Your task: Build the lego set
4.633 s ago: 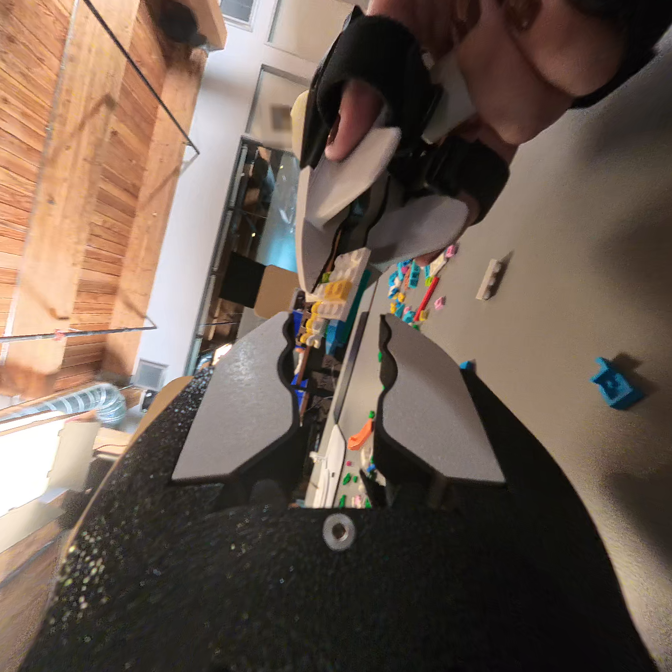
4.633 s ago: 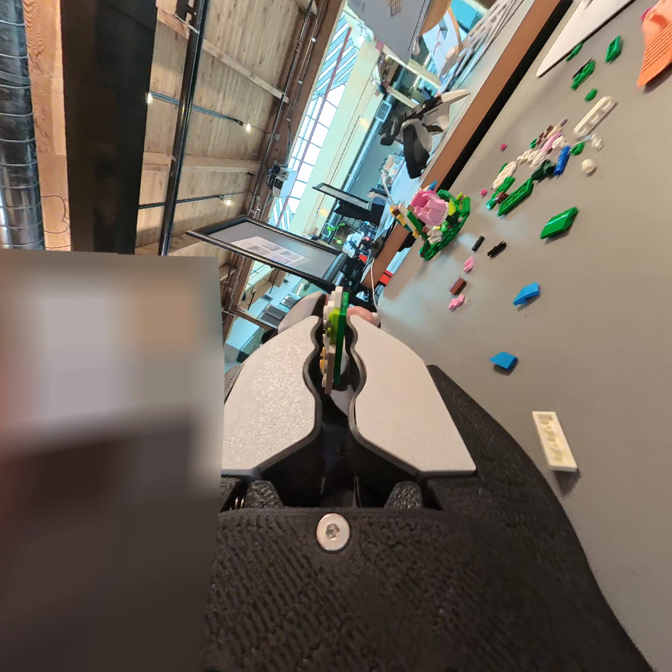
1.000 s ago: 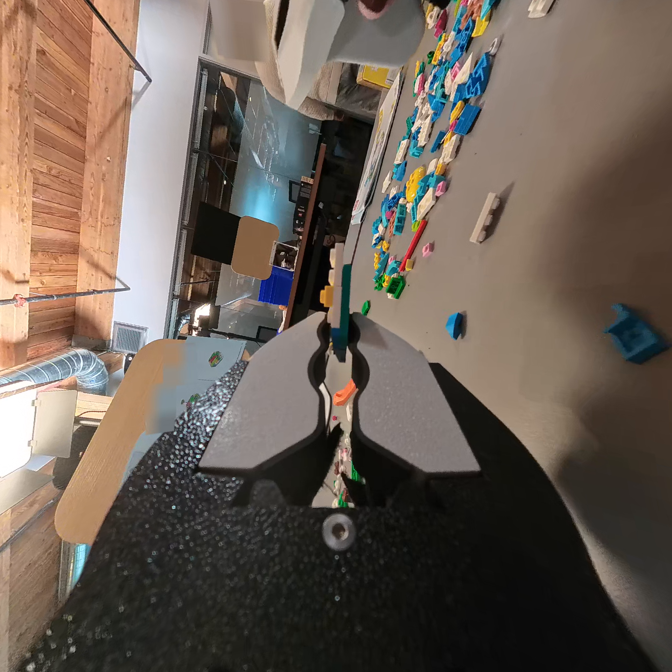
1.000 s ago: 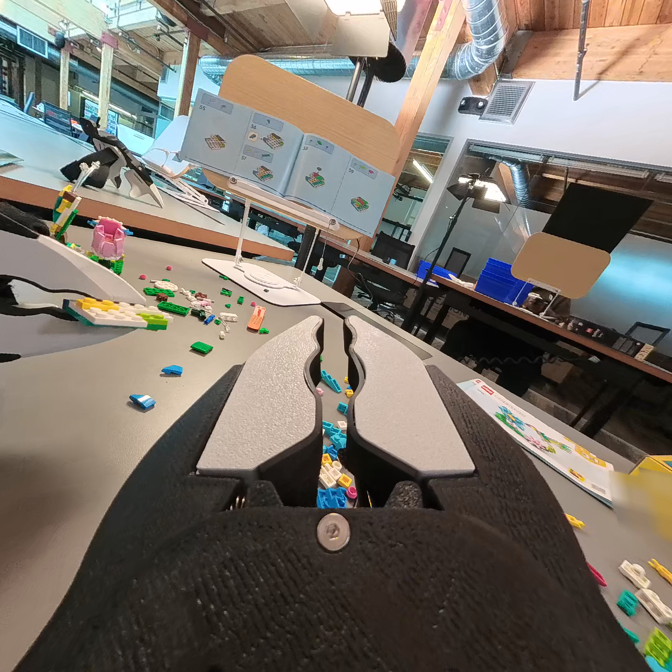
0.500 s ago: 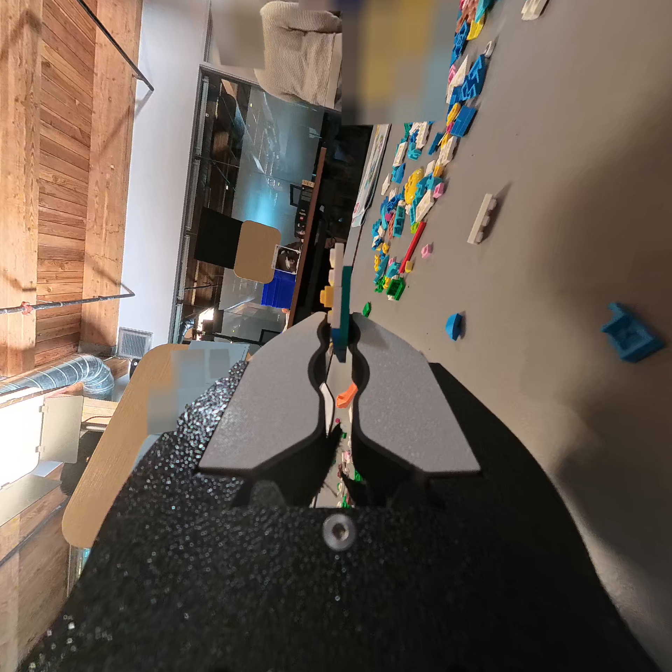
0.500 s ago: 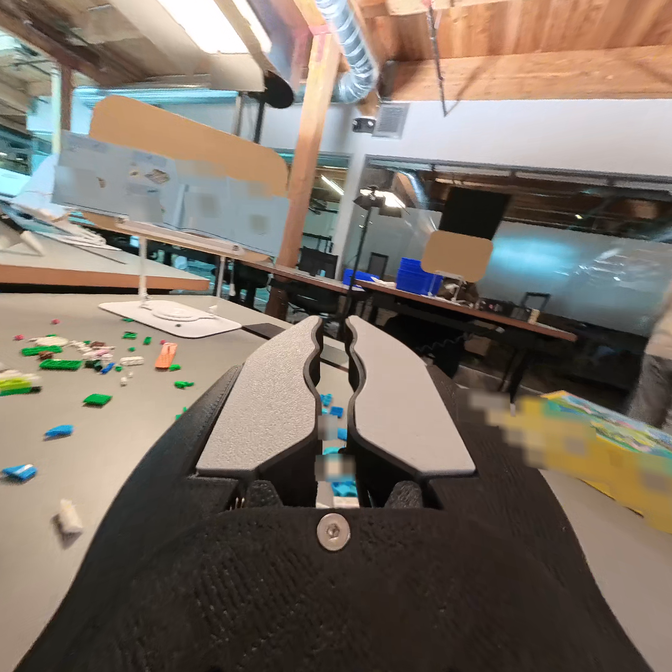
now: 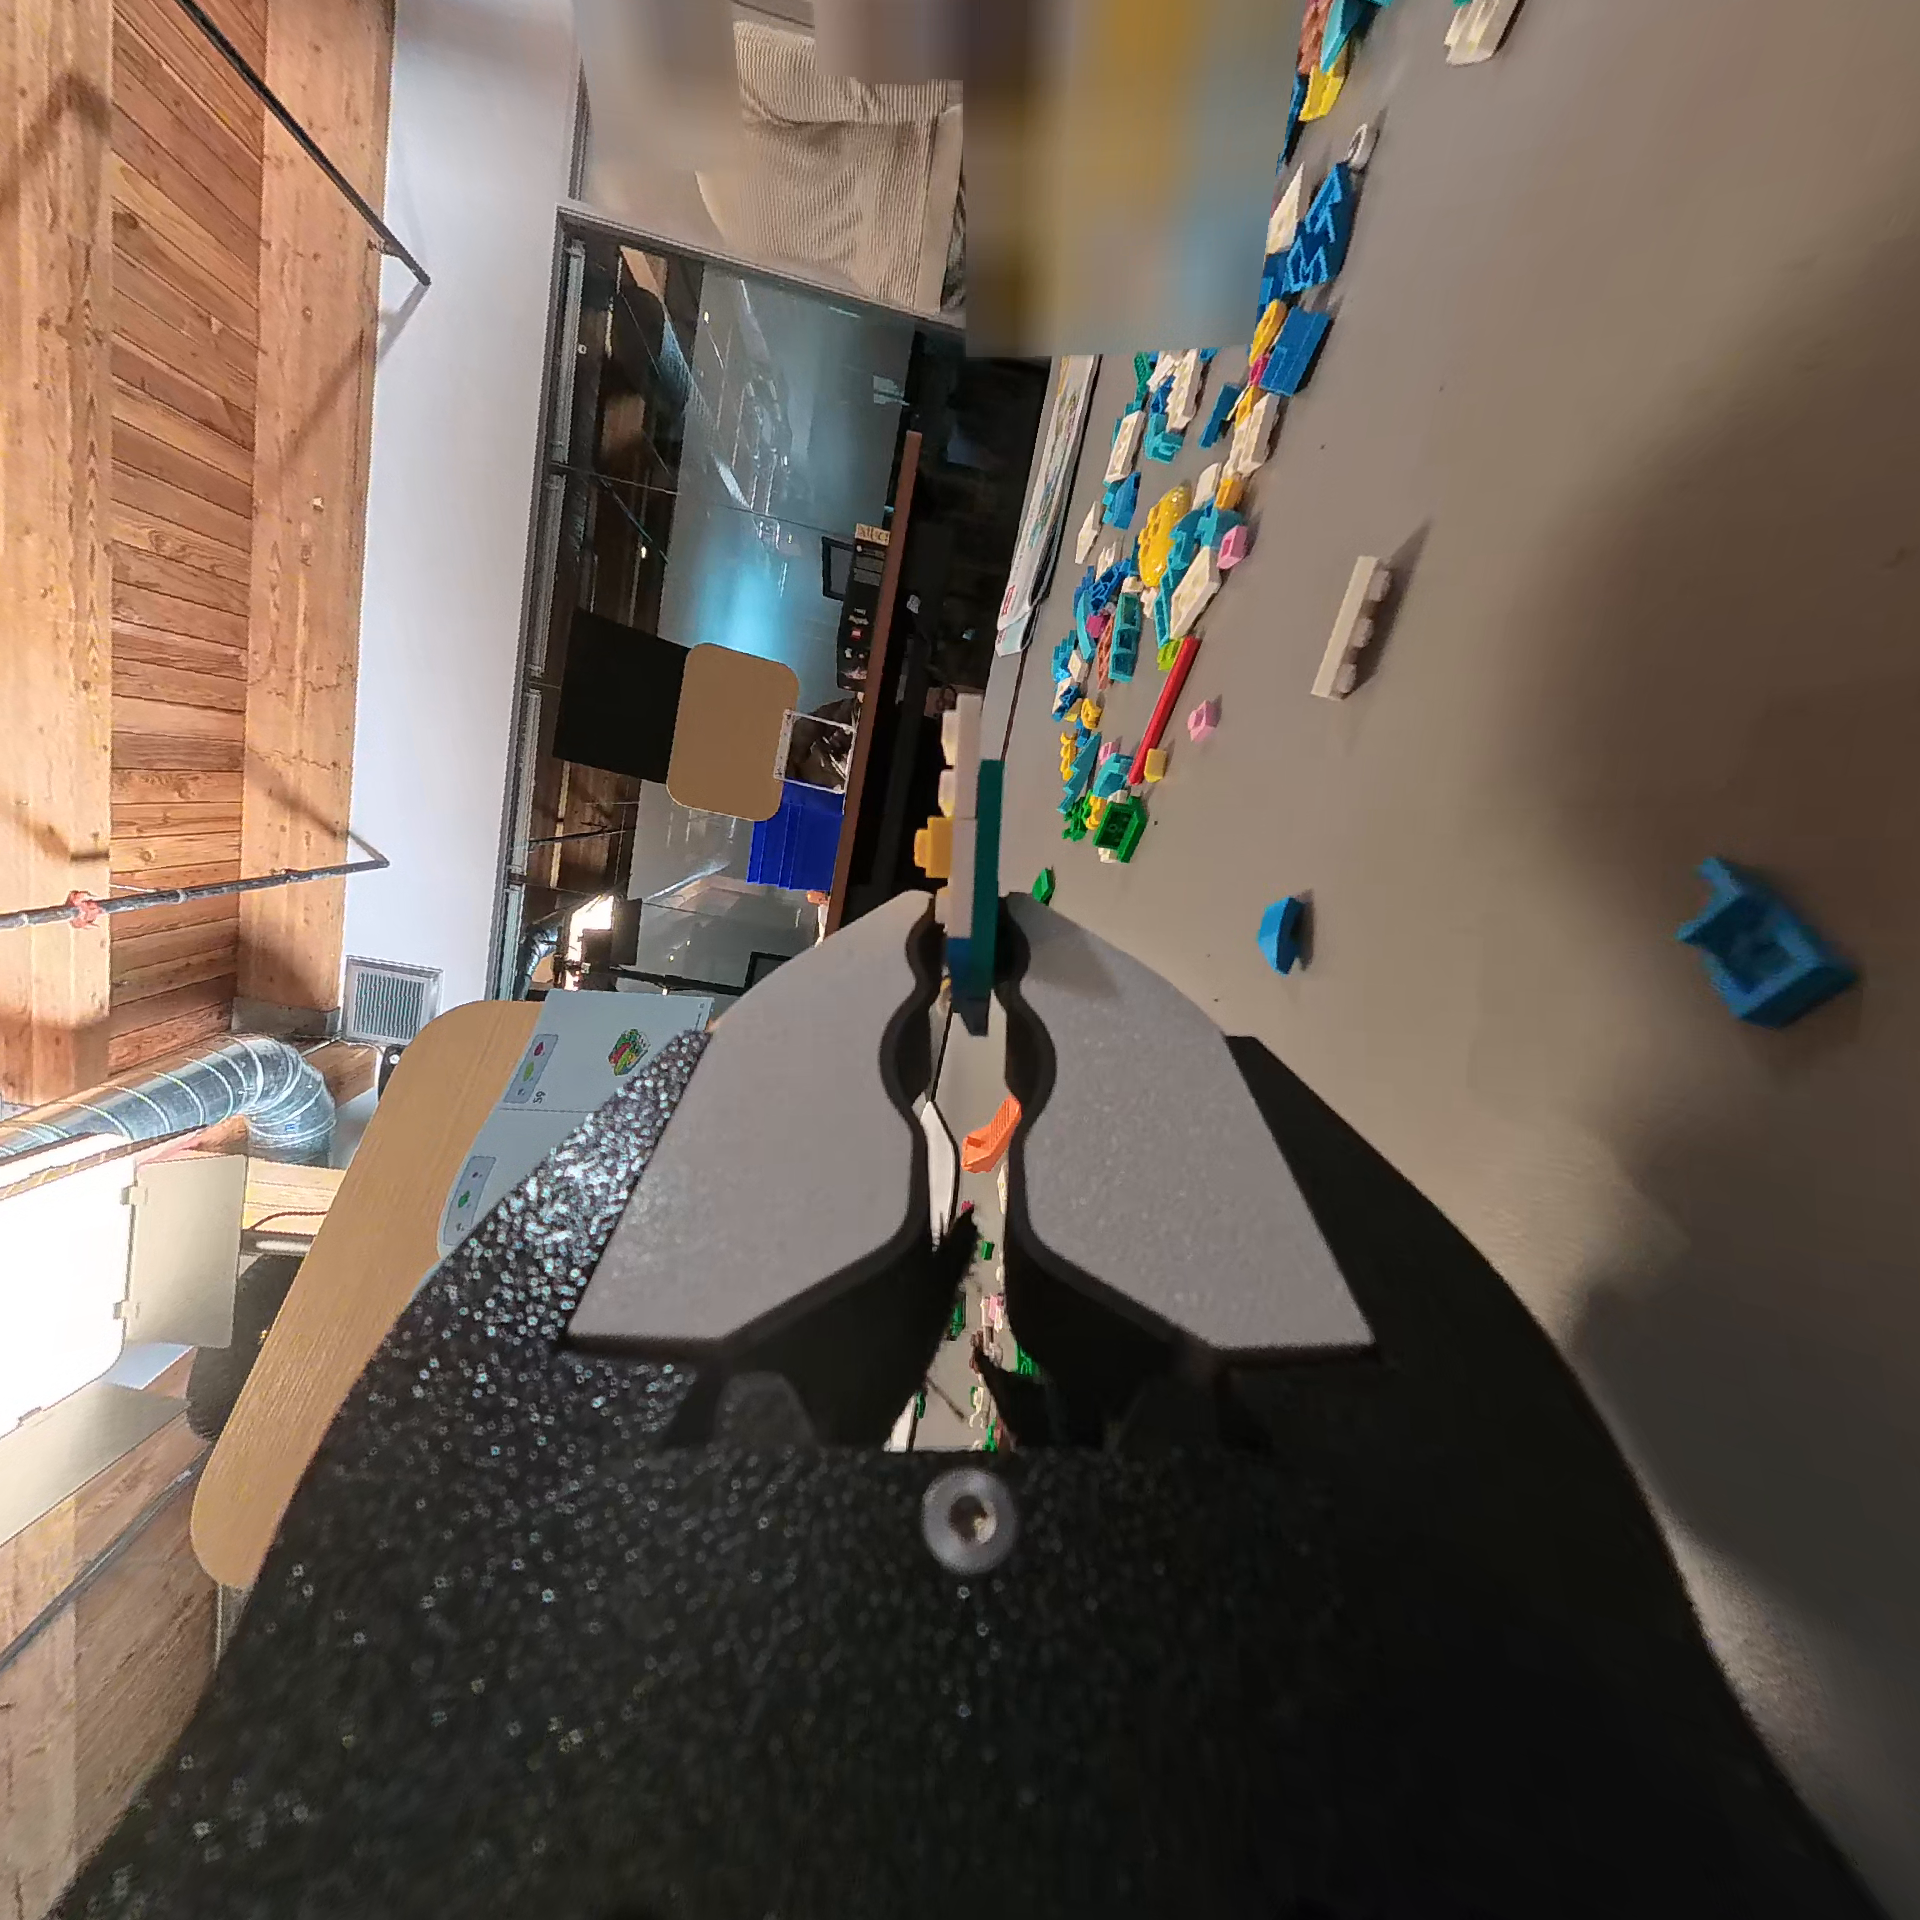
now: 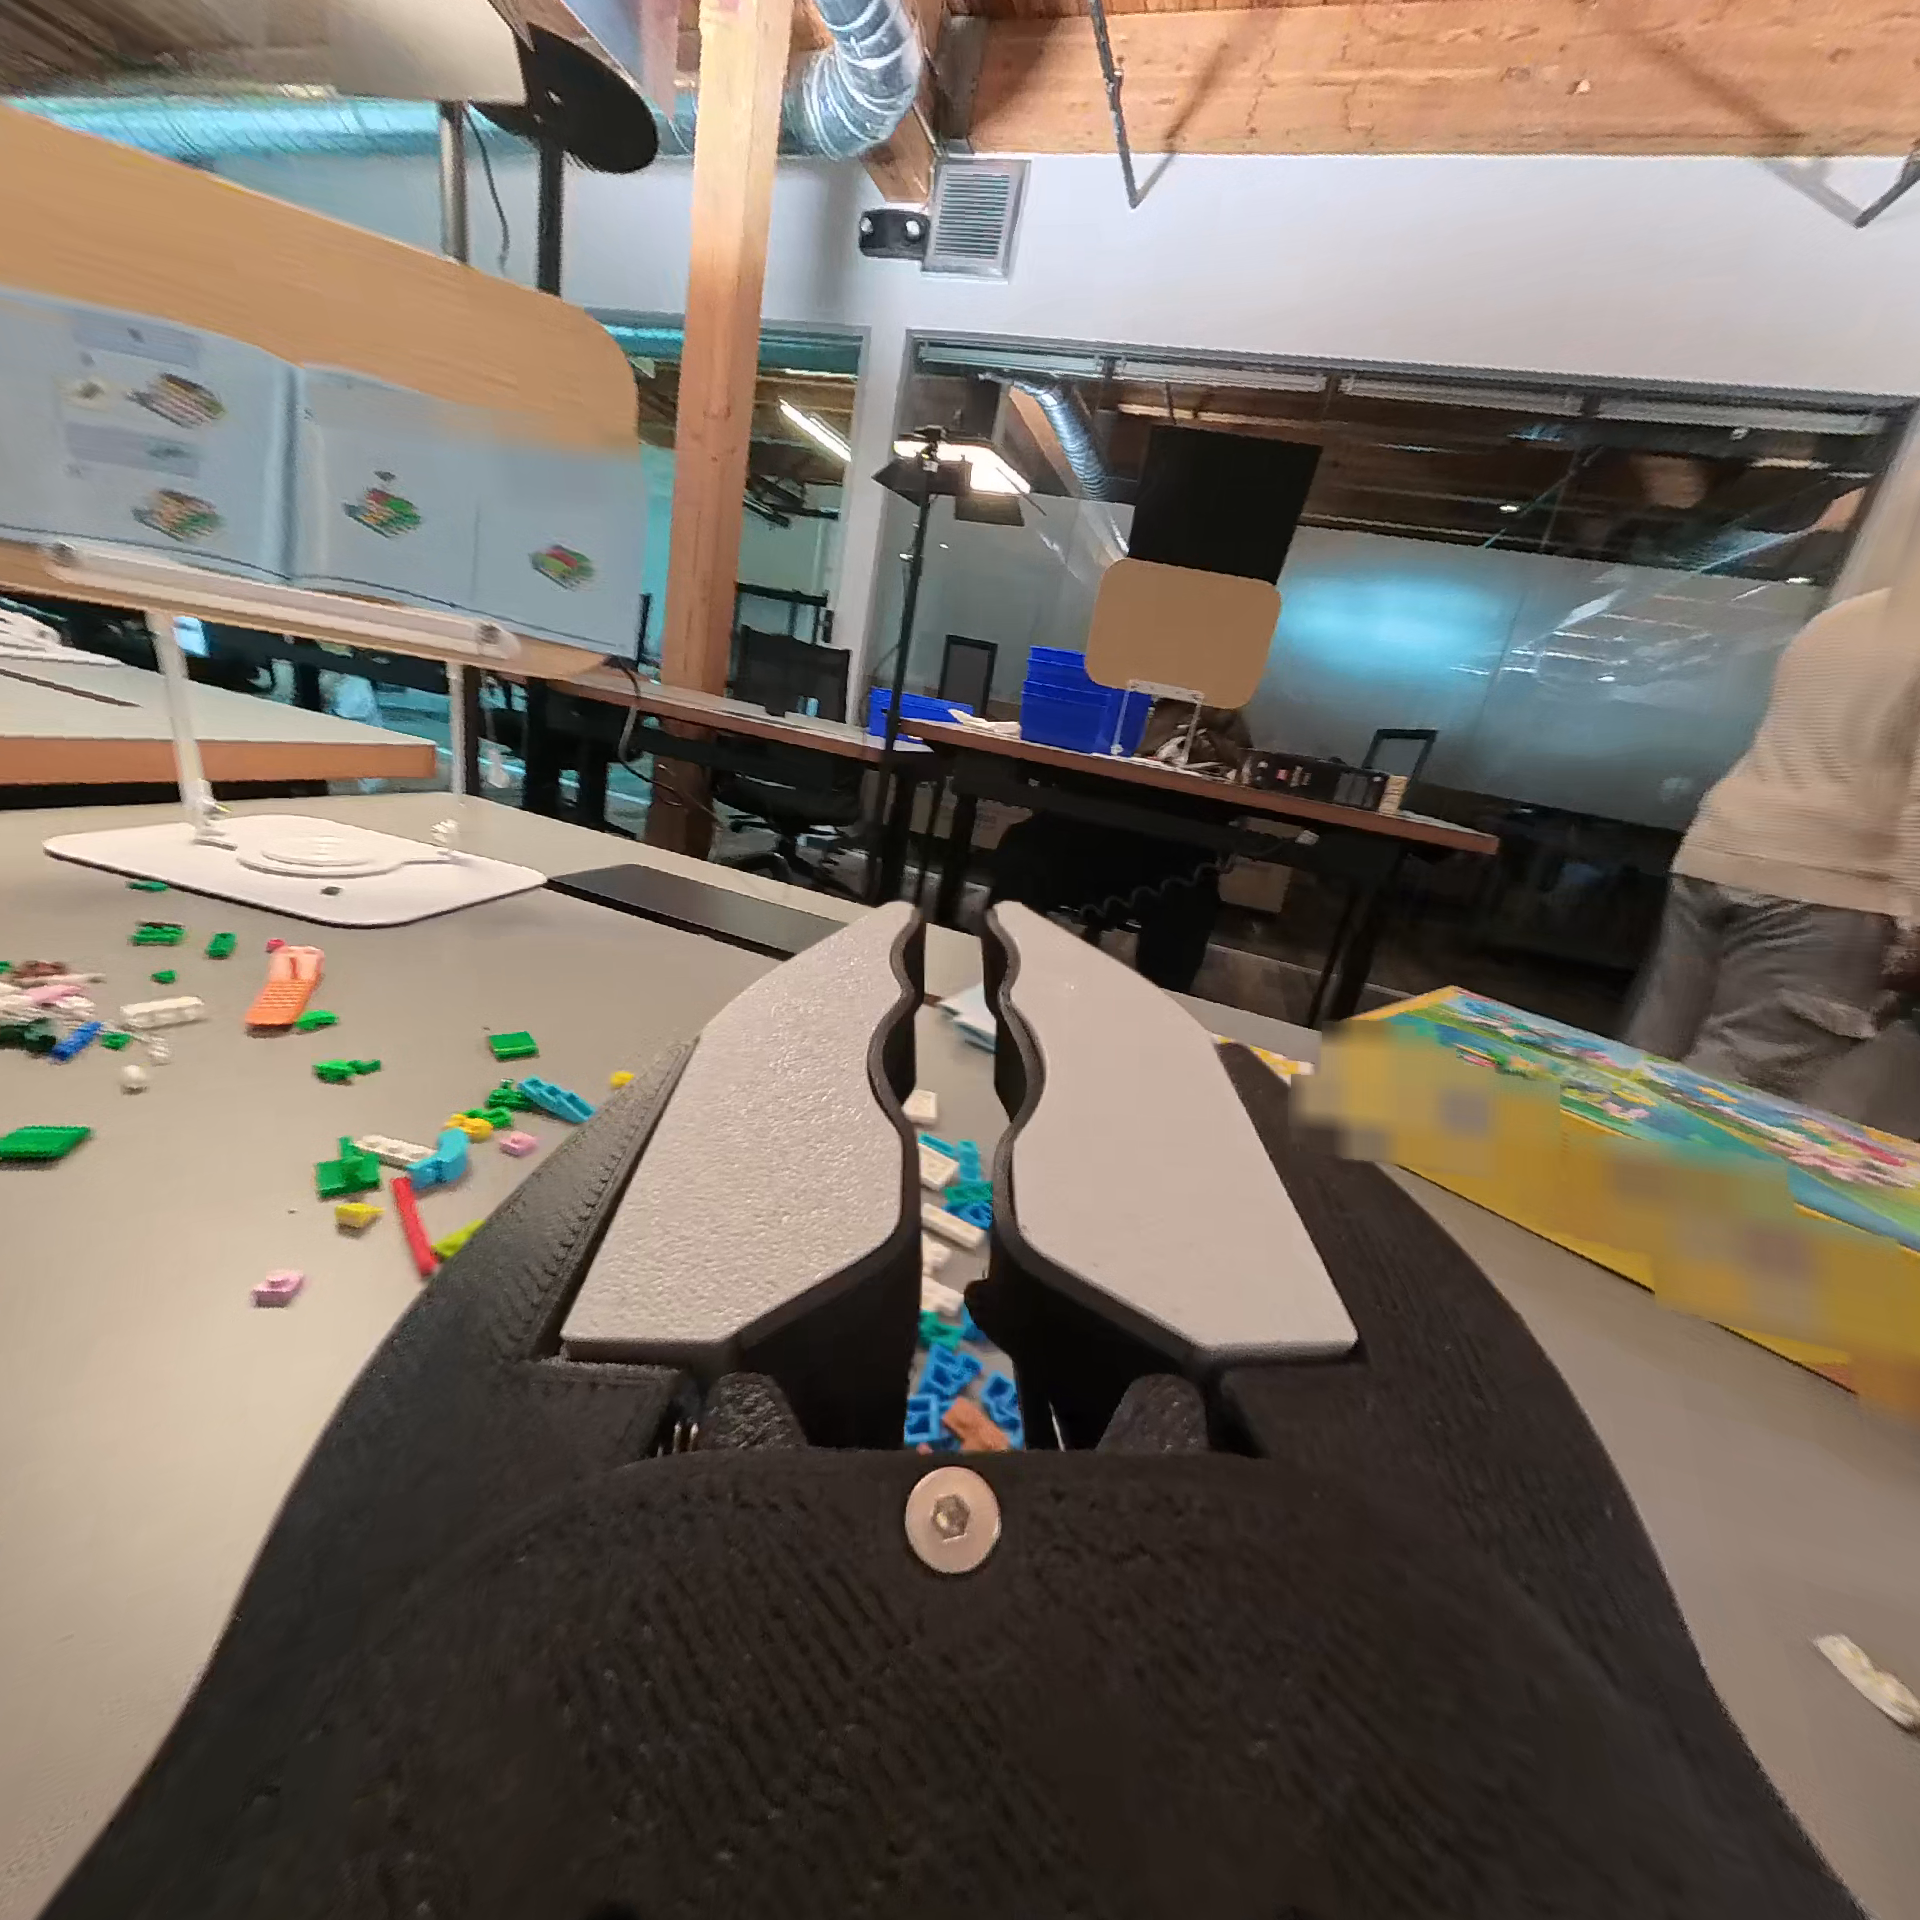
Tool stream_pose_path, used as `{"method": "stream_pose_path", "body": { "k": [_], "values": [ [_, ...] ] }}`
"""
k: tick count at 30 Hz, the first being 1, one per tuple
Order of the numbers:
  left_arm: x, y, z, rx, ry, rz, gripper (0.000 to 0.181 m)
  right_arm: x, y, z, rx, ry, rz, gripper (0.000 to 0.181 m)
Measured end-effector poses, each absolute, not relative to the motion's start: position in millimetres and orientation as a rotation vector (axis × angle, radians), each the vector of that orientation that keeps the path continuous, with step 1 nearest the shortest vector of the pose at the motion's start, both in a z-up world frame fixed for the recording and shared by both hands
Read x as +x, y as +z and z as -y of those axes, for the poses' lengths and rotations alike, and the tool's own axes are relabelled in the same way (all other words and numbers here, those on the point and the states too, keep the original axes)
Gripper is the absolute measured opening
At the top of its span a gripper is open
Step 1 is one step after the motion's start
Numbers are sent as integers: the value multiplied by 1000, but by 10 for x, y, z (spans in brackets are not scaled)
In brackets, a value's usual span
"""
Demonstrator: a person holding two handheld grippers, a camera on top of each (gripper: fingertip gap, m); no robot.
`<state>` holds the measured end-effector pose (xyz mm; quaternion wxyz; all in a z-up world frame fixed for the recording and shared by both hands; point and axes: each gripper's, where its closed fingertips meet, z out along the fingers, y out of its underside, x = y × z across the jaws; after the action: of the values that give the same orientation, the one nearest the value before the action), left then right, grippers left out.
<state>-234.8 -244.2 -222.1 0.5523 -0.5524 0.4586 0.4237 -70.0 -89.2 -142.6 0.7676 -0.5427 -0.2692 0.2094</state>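
Note:
My left gripper (image 7: pixel 971 920) is shut on a flat lego assembly (image 7: pixel 971 831) with a teal base plate, white plates and a yellow piece, held on edge above the grey table (image 7: pixel 1558 935). My right gripper (image 8: pixel 951 925) is empty, its jaws a narrow gap apart, above a pile of blue, white and teal bricks (image 8: pixel 951 1195) on the table (image 8: pixel 156 1403). The same pile shows in the left wrist view (image 7: pixel 1174 561). The open instruction booklet (image 8: pixel 312 488) stands on a white stand (image 8: pixel 301 862) at the far left.
A yellow lego box (image 8: pixel 1621 1153) lies to the right. Loose green, red and pink pieces (image 8: pixel 395 1164) lie at the left, with an orange piece (image 8: pixel 286 987). A white plate (image 7: pixel 1351 629) and blue bricks (image 7: pixel 1756 956) lie apart. A person (image 8: pixel 1808 831) stands at far right. Tip to tip, the grippers are about 25 cm apart.
The assembly passed from my right gripper to my left, which shut on it. My right gripper let go and swung right, over the pile of bricks near the yellow box.

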Motion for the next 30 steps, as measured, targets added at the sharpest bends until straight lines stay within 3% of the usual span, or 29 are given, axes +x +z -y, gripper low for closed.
{"method": "stream_pose_path", "body": {
  "k": [8, 30],
  "values": [
    [-2344, -2229, 2445, -1301, 1008, -1093, 8, -302, -1473, 631, -1208, 295, 470, 6],
    [-2349, -2254, 2434, -1311, 1011, -1103, 8, -35, -1578, 437, -1280, 379, 332, 5]
  ]
}}
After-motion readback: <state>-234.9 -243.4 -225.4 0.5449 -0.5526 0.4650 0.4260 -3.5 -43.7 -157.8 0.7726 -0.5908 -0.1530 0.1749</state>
